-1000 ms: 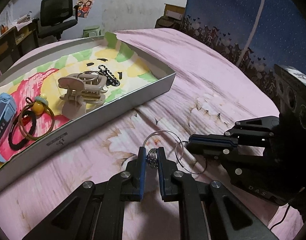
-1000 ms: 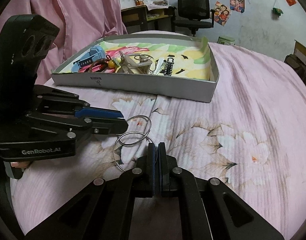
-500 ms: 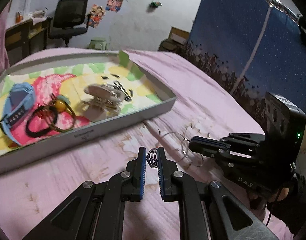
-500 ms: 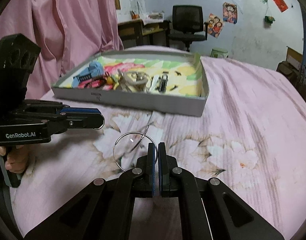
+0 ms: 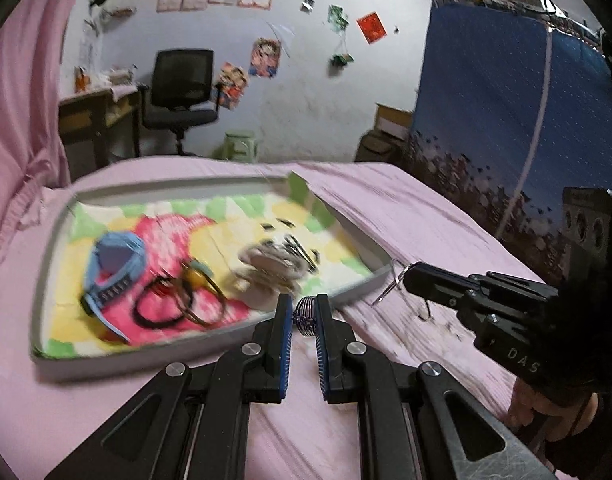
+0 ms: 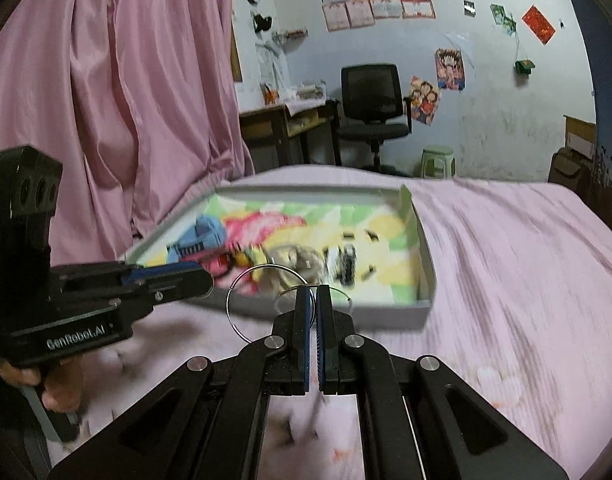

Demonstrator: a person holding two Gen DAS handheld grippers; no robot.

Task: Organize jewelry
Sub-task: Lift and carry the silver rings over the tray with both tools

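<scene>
The left tongs (image 5: 304,322) are closed down on a small coiled wire piece (image 5: 305,315), its stacked loops pinched between the blue pads with a narrow gap left. The right tongs (image 6: 313,308) are pressed almost together on a thin wire ring (image 6: 242,304), which hangs out to the left of the tips, with a second, fainter loop (image 6: 334,294) showing on the other side. Both pieces are held above the pink bed cover (image 5: 406,216), just short of the near wall of the grey tray (image 5: 210,340). Whether the coil and the rings are one joined piece cannot be told.

The tray already carries a blue watch (image 5: 116,268), dark hair ties (image 5: 162,306) and a pale claw clip (image 5: 272,266), all blurred, so exact clearances are uncertain.

The main risk appears to be the wire itself. It is thin and springy, and the right tongs grip it on a very small contact, so a quick swing could let the ring pivot or slip out onto the bed cover. If the two pieces are linked, moving the tongs apart would likely stretch or kink the coil. The hanging ring could also catch the tray's near wall on the way over and be dragged loose, or land on the clip and tangle with the items there.
</scene>
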